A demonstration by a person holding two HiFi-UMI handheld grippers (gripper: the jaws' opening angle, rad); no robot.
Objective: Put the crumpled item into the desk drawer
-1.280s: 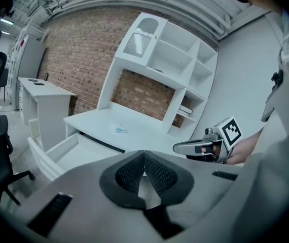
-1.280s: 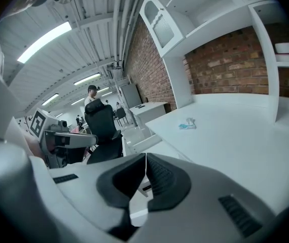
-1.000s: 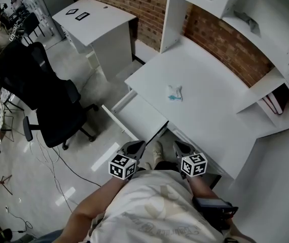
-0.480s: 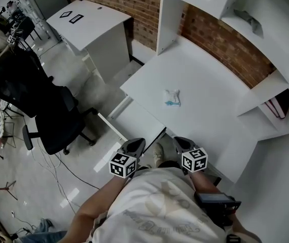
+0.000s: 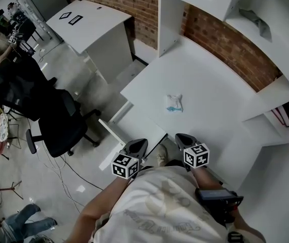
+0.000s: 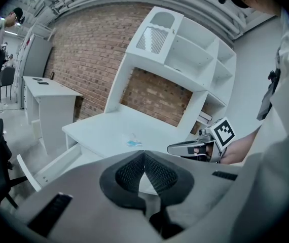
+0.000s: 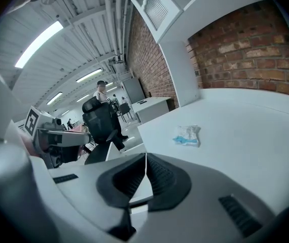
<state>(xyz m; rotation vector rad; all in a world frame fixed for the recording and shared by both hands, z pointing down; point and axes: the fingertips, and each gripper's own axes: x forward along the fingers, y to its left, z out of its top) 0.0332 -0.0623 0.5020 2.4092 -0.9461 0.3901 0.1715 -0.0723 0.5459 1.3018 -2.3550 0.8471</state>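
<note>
Both of your claws are pressed together with nothing between the pads. In the left gripper view, the left gripper (image 6: 144, 154) shows its two dark pads meeting at the tips. The right gripper view shows the same for the right gripper (image 7: 146, 156).

From the head view, you hold the left gripper (image 5: 136, 147) and the right gripper (image 5: 183, 141) side by side close to your body, at the near edge of the desk (image 5: 220, 100). The crumpled item (image 5: 174, 103), a small white wad with a bit of blue, lies on the bare desk top. It is well apart from both claws, ahead of them and roughly between their two lines, and neither claw touches it.

Along the left claw, the crumpled item (image 6: 133, 143) sits just above the closed tips, farther out on the desk, with your other claw off to the right. Along the right claw, the crumpled item (image 7: 187, 135) lies beyond the tips and a little to their right.

The drawer (image 5: 137, 118) stands pulled open below the desk's front edge. It is ahead of the left claw and to the near left of the wad. Nothing can be seen lying in the part of it that shows.

A black office chair (image 5: 48, 113) stands on the floor to the left of the drawer.
</note>
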